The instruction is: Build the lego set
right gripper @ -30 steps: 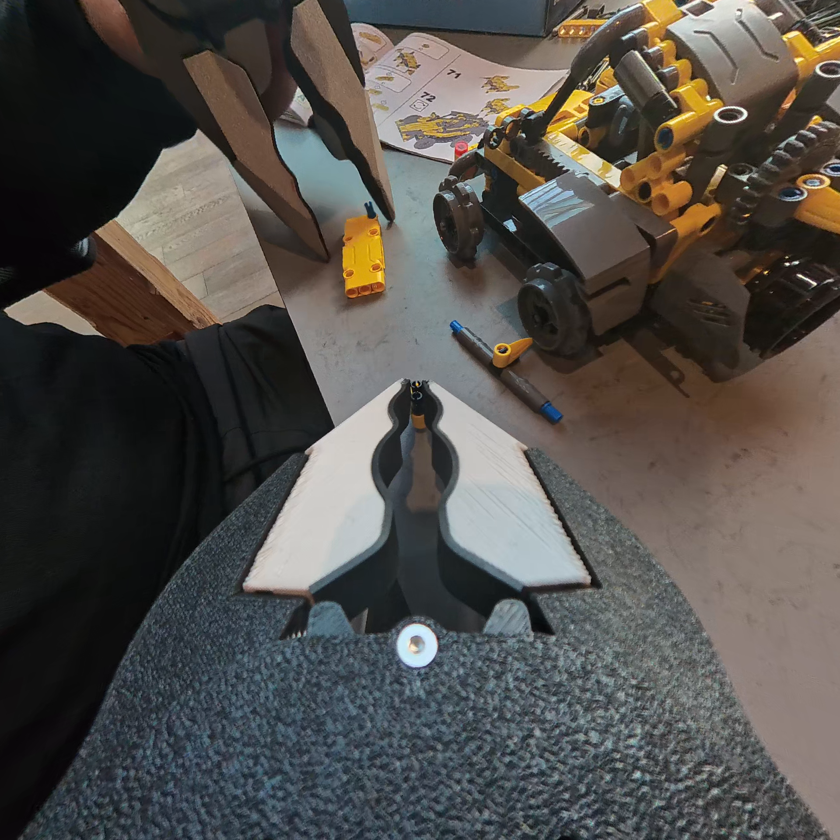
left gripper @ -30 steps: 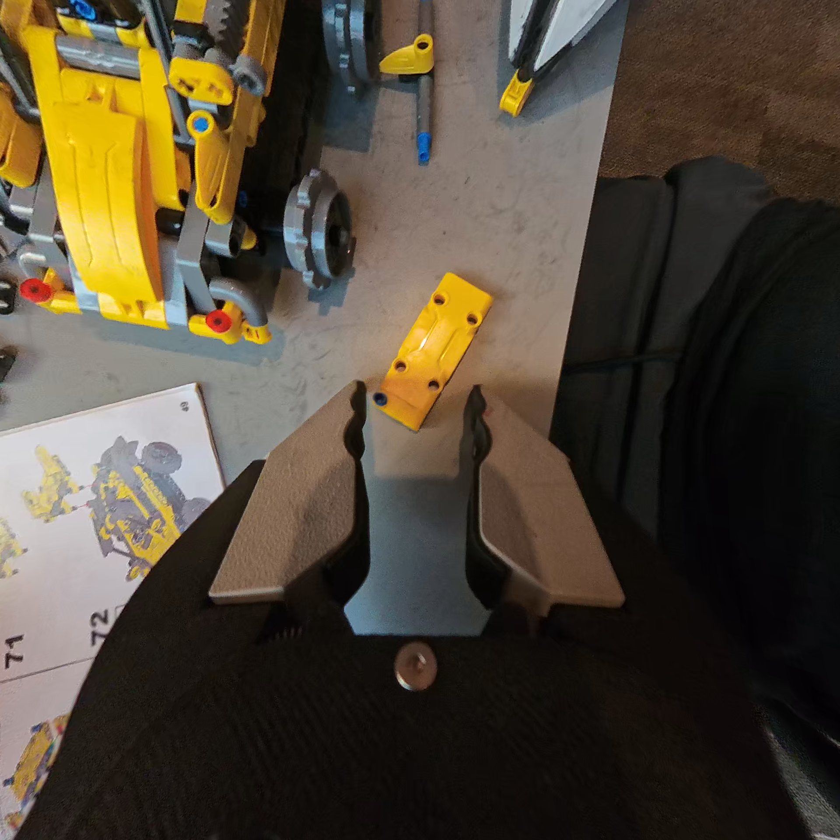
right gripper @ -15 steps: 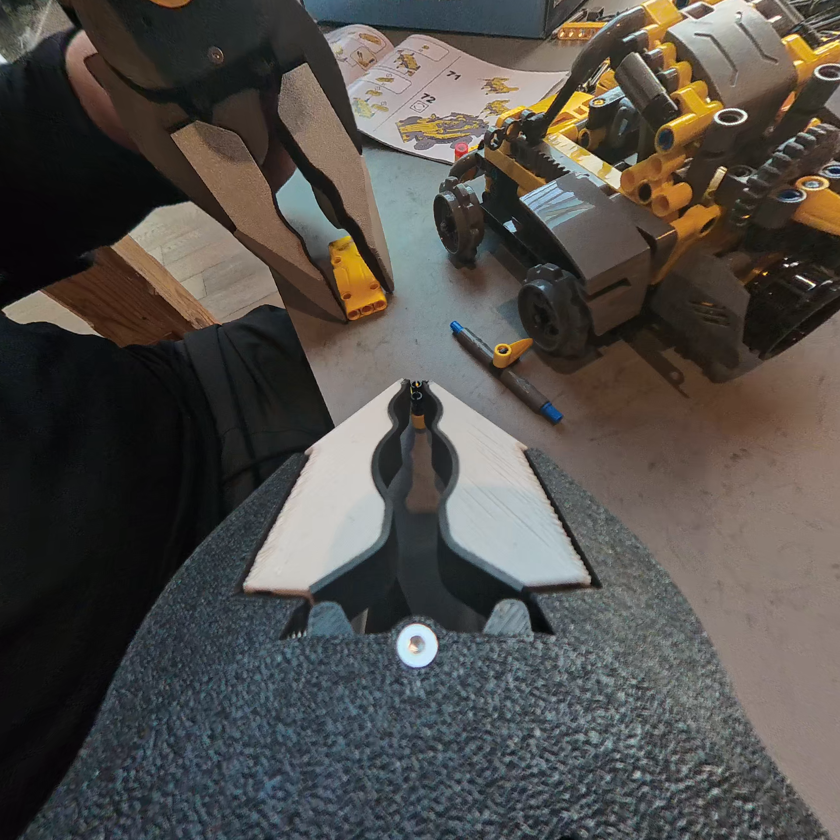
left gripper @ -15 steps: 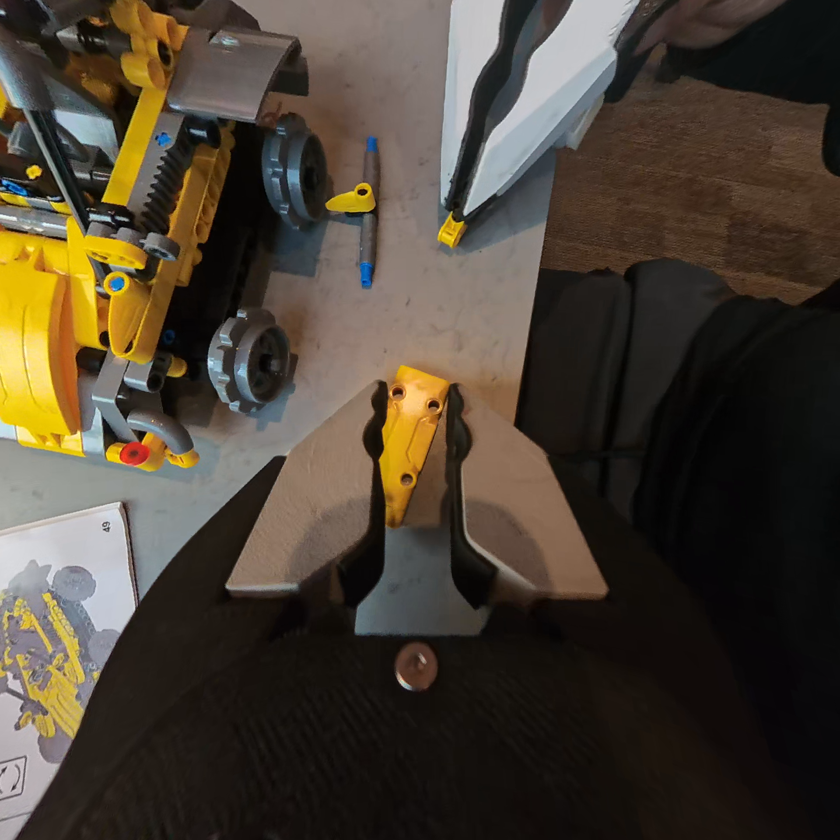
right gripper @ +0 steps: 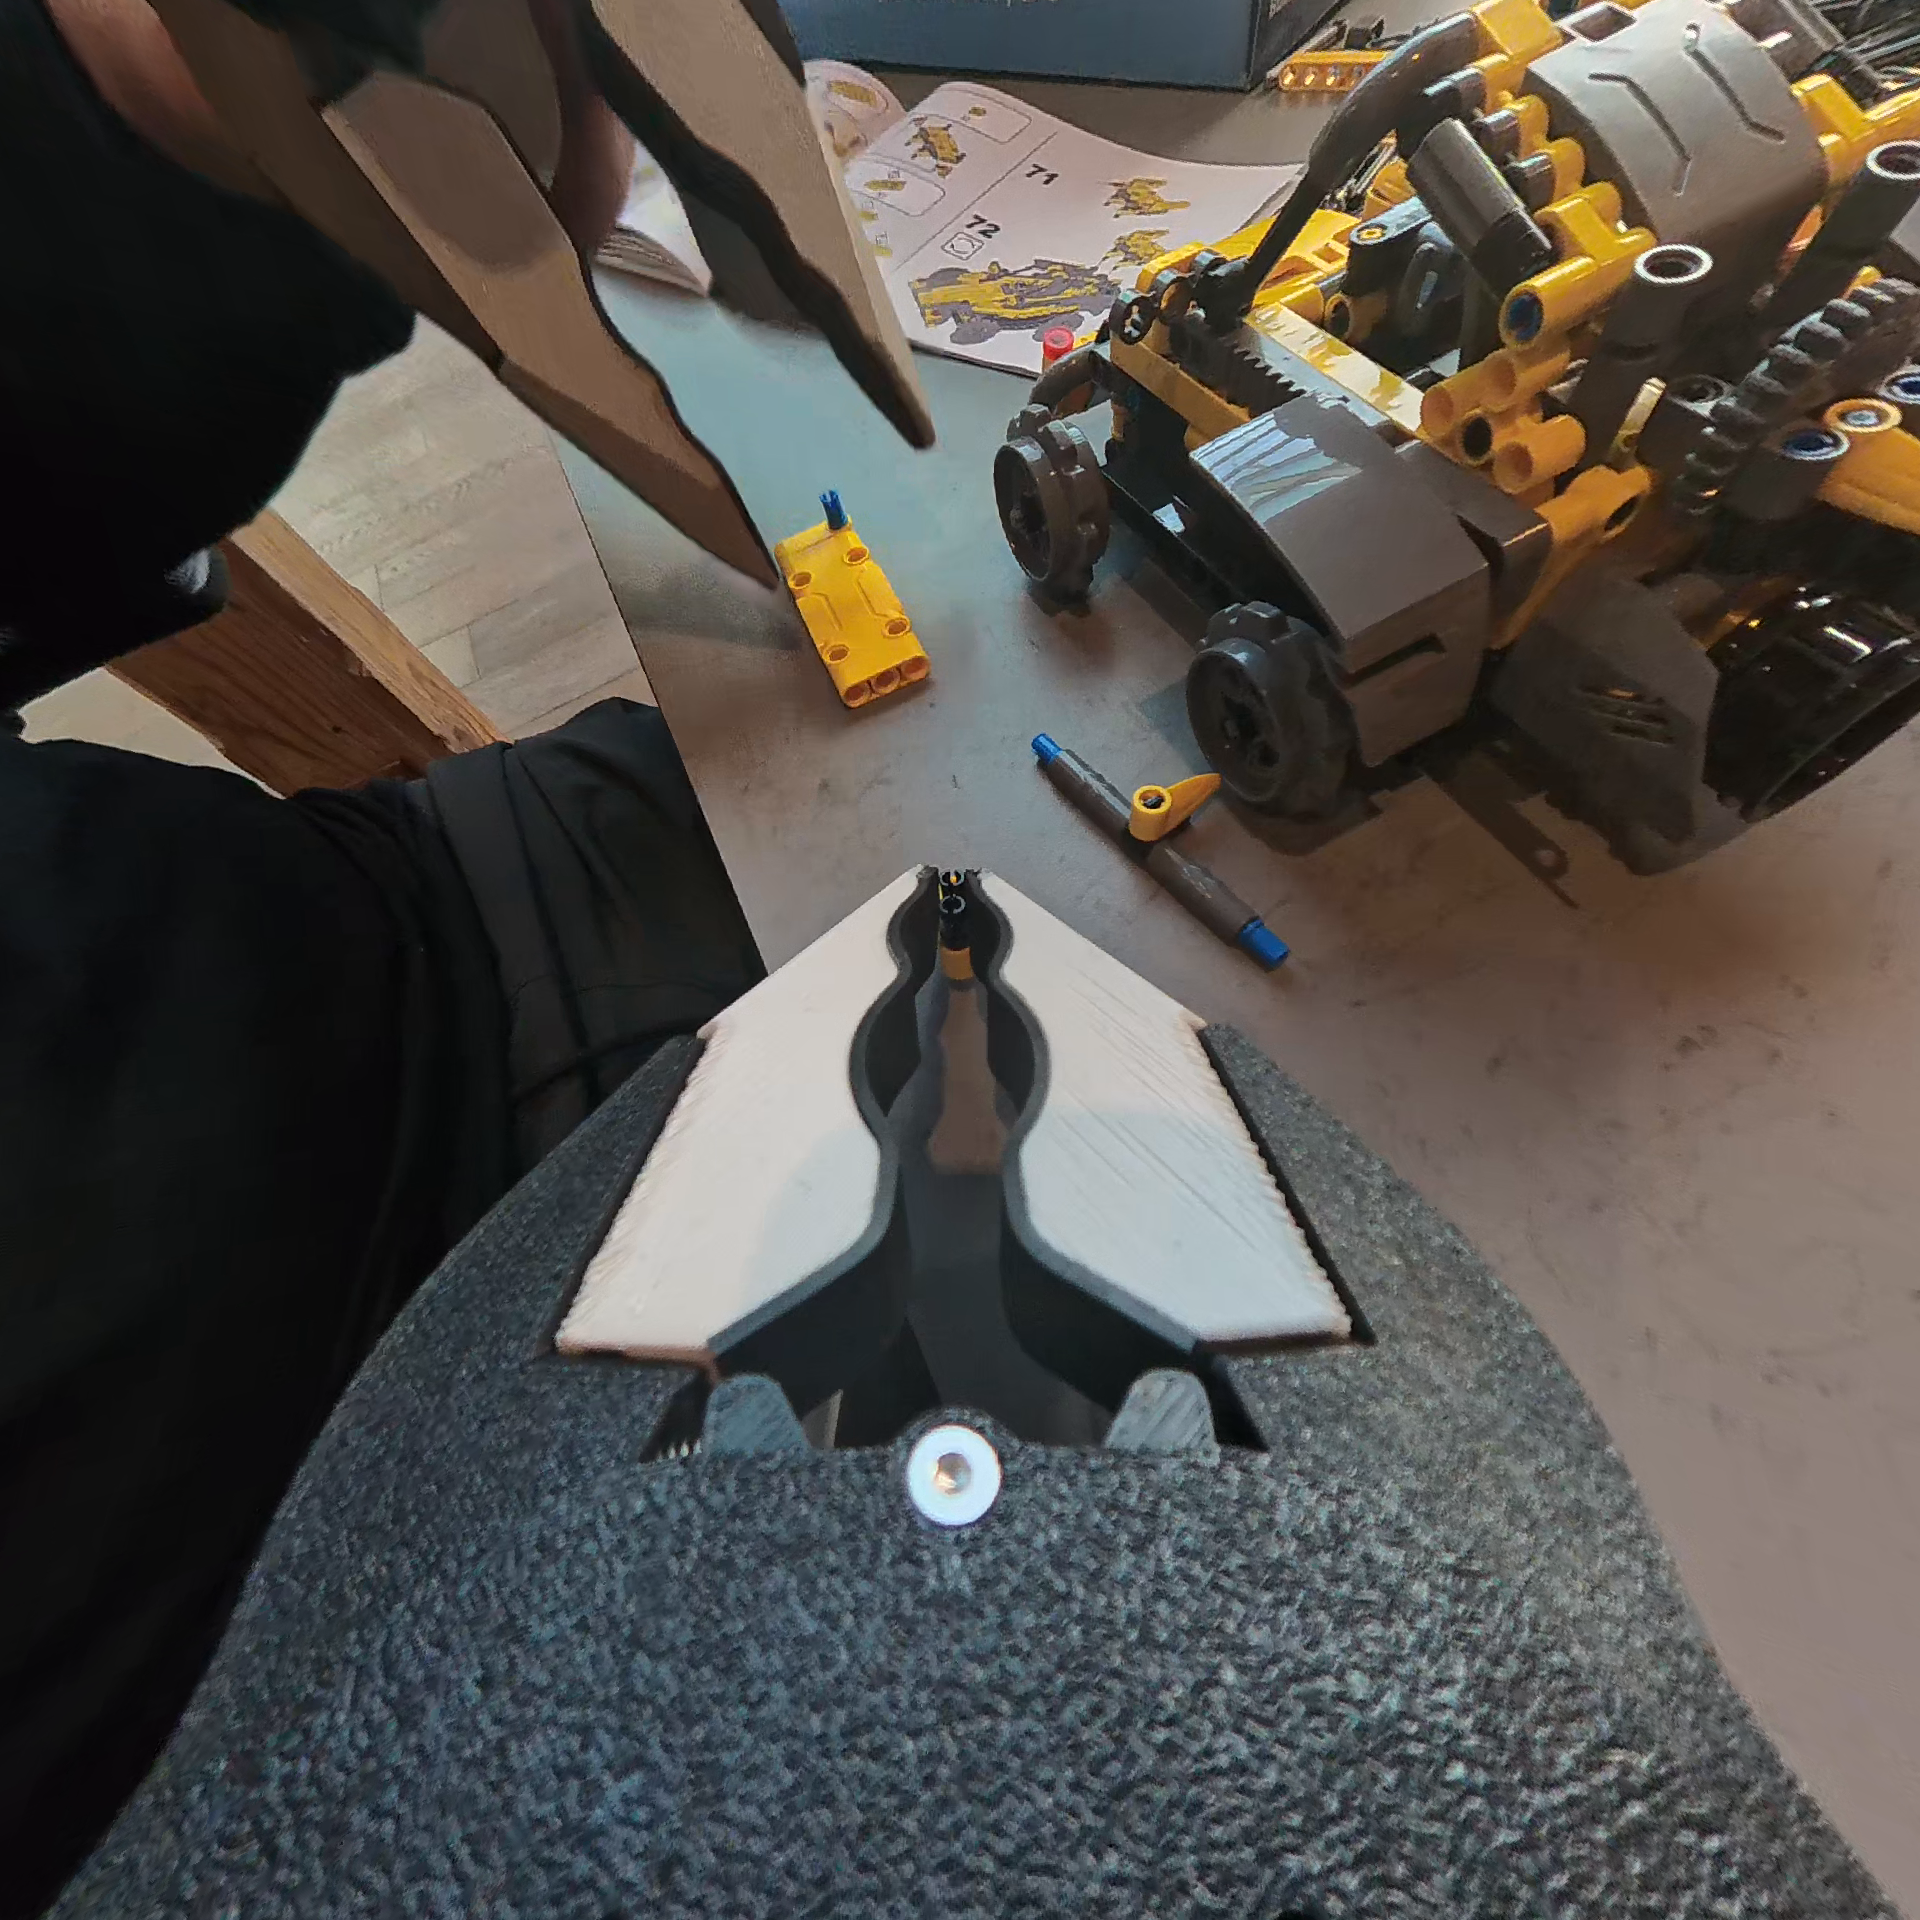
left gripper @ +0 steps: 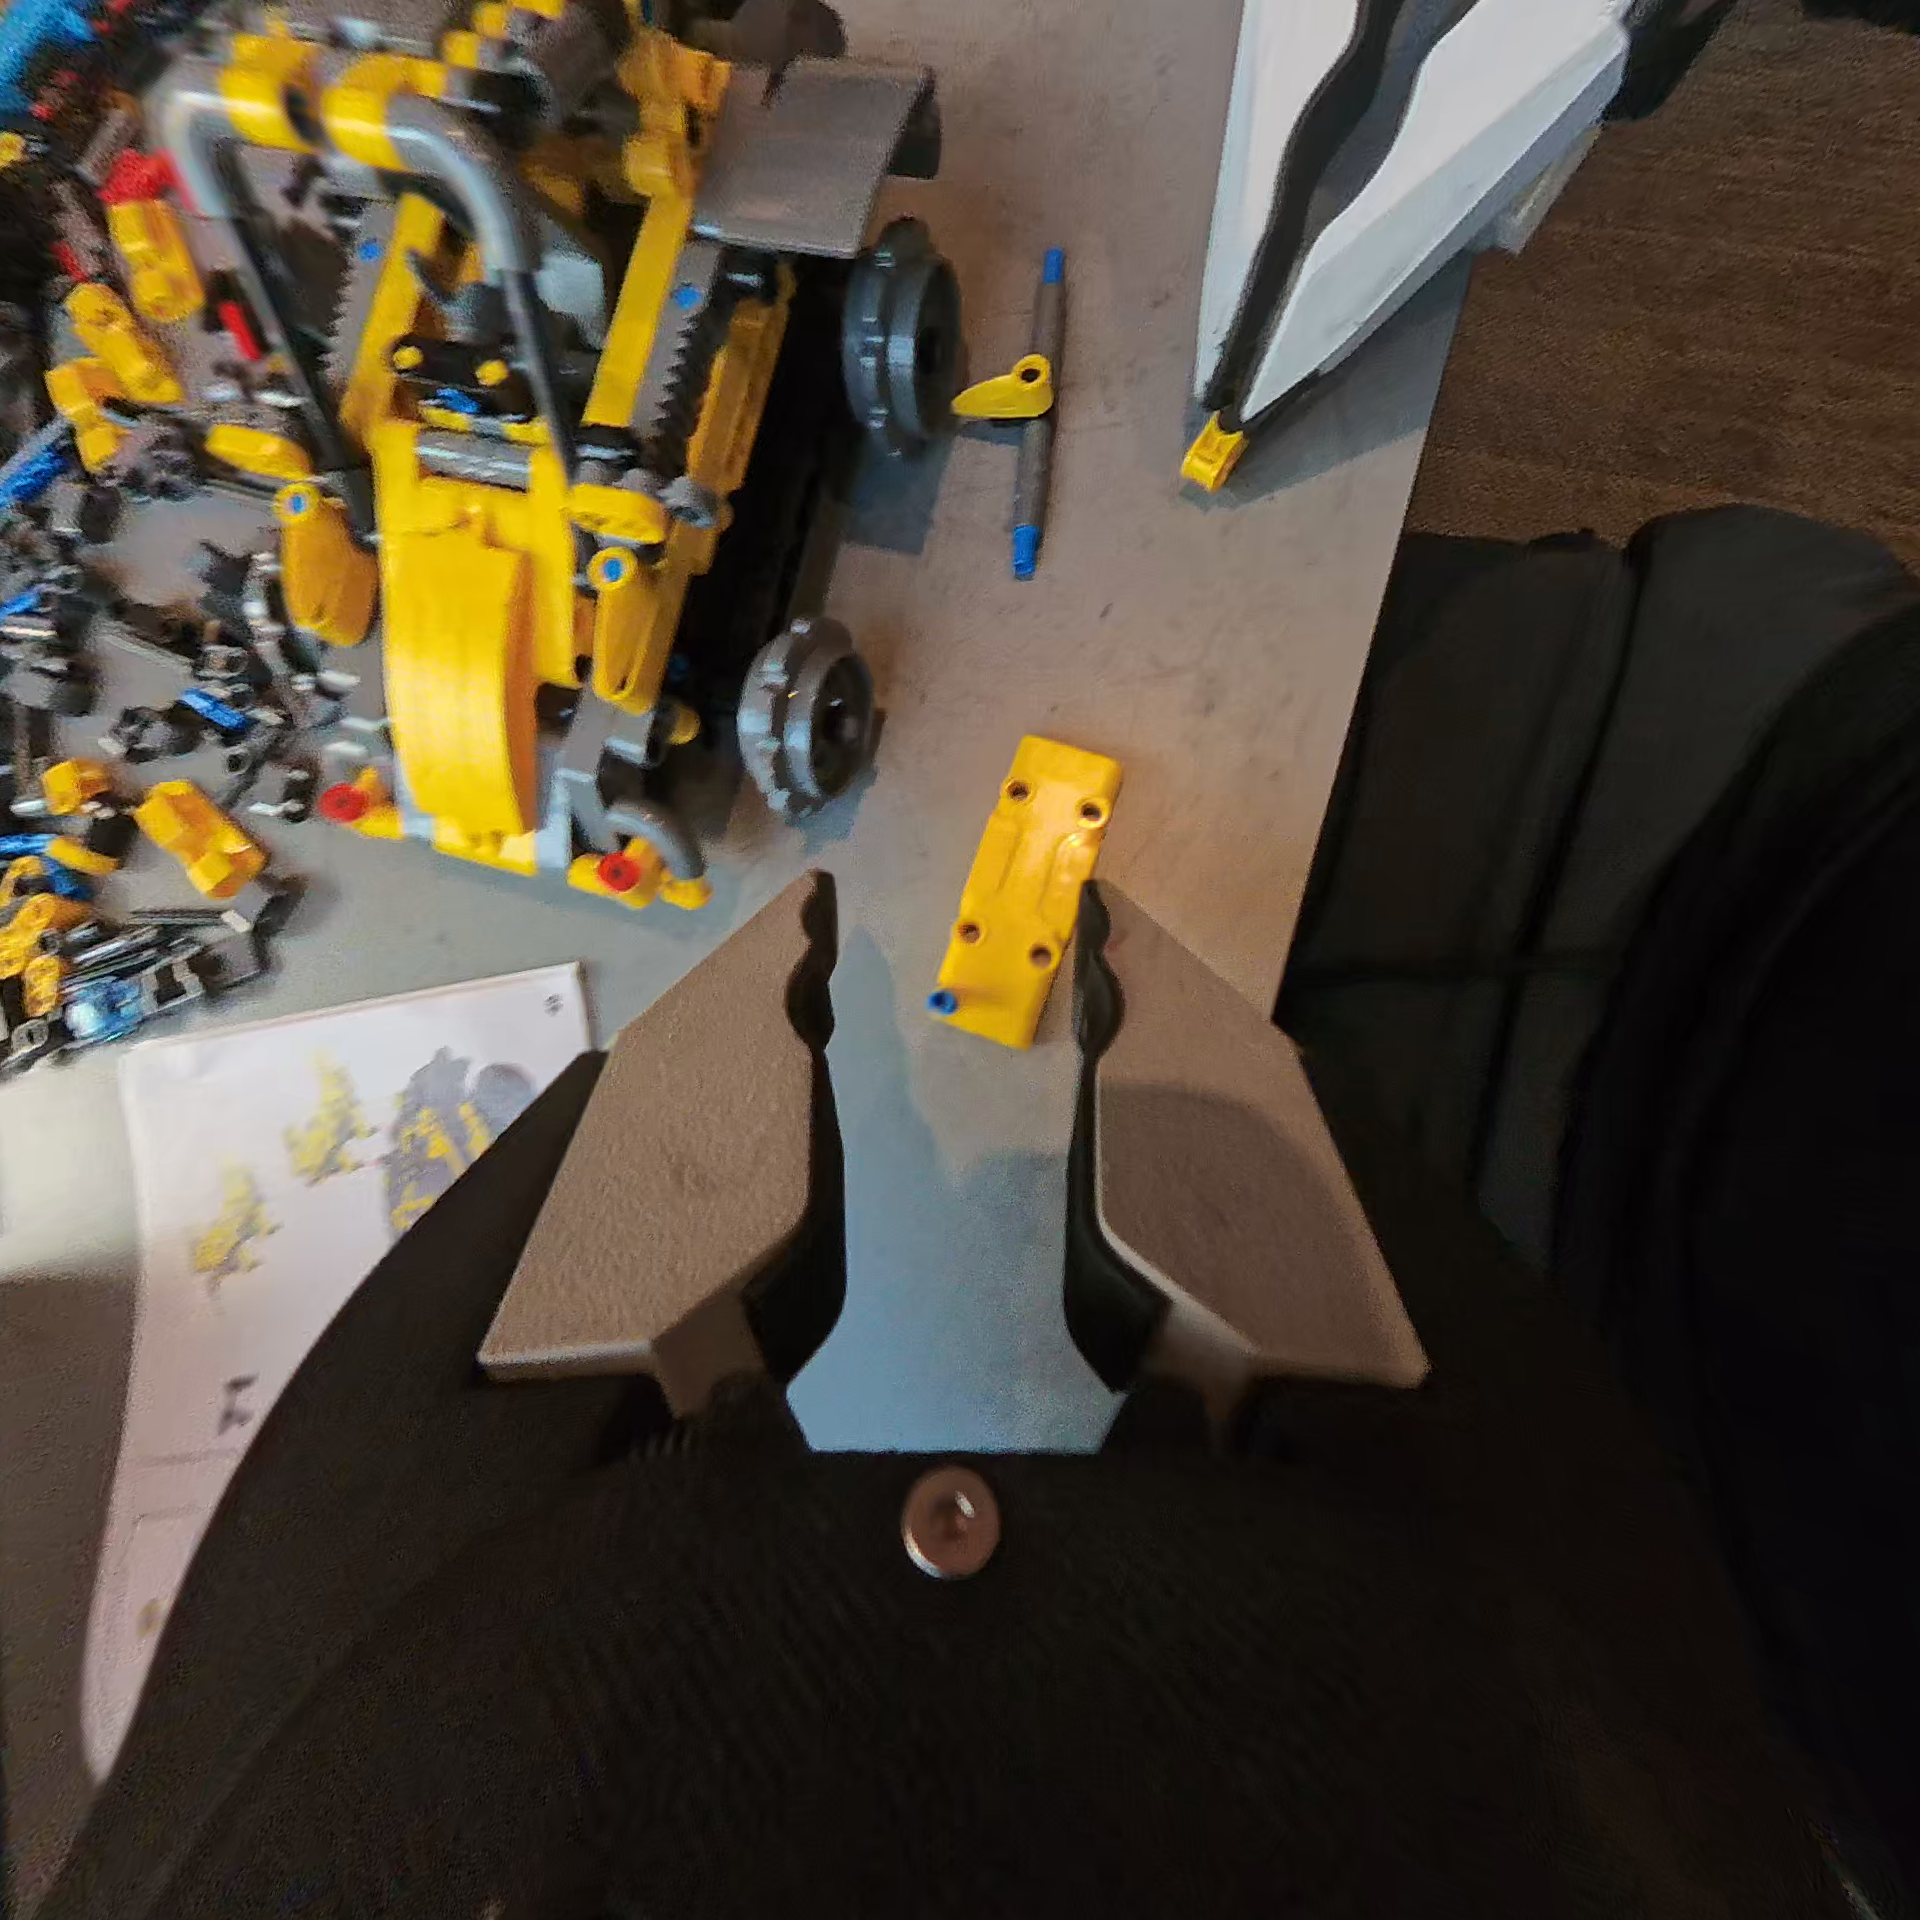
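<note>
A flat yellow panel [left gripper: 1023, 894] with a blue pin at one corner lies on the grey table [left gripper: 1195, 665] near its edge. It also shows in the right wrist view [right gripper: 852, 613]. My left gripper [left gripper: 954, 909] is open above the table, and its right fingertip [left gripper: 1086, 914] is beside the panel. In the right wrist view the left gripper [right gripper: 847, 509] hangs just over the panel. My right gripper [right gripper: 954, 883] is shut on a small yellow and black piece [right gripper: 956, 951], which also shows in the left wrist view [left gripper: 1210, 457].
A yellow and grey toy vehicle model [right gripper: 1455, 468] stands on the table. A grey axle with blue ends and a yellow lever [right gripper: 1153, 842] lies beside its wheels. An instruction booklet [left gripper: 312, 1143] and several loose parts [left gripper: 125, 831] lie left. A person in black clothing [left gripper: 1610, 935] sits at the table edge. Some 11 cm of space lies between my two pairs of fingers.
Half a second ago my left gripper was shut around the yellow panel. Now it is open and pulled back, and the panel lies on the table. The right gripper has stayed put.
</note>
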The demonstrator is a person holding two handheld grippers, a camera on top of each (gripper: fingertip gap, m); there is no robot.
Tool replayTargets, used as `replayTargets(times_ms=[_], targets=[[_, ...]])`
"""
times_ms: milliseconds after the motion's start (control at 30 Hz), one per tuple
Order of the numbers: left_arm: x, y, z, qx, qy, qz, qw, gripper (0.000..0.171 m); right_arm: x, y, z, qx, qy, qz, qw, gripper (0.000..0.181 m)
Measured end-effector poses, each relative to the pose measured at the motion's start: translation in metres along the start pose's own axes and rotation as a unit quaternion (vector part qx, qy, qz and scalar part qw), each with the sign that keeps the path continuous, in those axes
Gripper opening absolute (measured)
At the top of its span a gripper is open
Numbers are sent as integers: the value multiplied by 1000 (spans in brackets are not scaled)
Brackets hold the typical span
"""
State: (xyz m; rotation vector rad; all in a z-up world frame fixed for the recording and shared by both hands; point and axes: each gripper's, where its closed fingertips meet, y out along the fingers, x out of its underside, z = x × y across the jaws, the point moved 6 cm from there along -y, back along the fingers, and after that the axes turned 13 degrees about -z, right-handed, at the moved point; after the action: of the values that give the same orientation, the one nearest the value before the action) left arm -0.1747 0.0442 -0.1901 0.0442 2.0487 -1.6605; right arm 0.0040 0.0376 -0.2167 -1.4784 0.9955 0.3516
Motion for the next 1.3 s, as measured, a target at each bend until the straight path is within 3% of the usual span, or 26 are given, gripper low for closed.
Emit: replayTargets(times_ms=[100, 233, 400, 533, 733, 900, 1100, 1200, 1300], targets=[[13, -19, -12, -17, 8, -4, 1000, 36, 0, -1, 0, -2, 1, 4, 1000, 5], [29, -32, -26, -26, -29, -13, 999, 41, 0, -1, 0, -2, 0, 4, 1000, 5], [31, -23, -14, 2, -22, -15, 1000, 43, -5, -5, -1, 18, -16, 34, 999, 5], [16, -16, 8, 5, 15, 23, 1000, 37, -18, -8, -15, -16, -28, 82, 996, 4], [-2, -23, 37, -110, 130, 103, 980, 25, -52, -6, -45, -125, -41, 177, 975, 5], [-5, -37, 44, -173, 140, 155, 963, 18, -60, 6, -48, -152, -41, 171, 973, 5], [-8, -34, 54, -146, 128, 163, 967, 23, -63, 12, -54, -168, -38, 173, 970, 4], [-12, -34, 60, -152, 141, 174, 963, 11, -62, 16, -57, -165, -38, 168, 971, 4], [-12, -30, 62, -176, 157, 169, 957, 9, -62, 17, -57, -170, -21, 167, 971, 4]])
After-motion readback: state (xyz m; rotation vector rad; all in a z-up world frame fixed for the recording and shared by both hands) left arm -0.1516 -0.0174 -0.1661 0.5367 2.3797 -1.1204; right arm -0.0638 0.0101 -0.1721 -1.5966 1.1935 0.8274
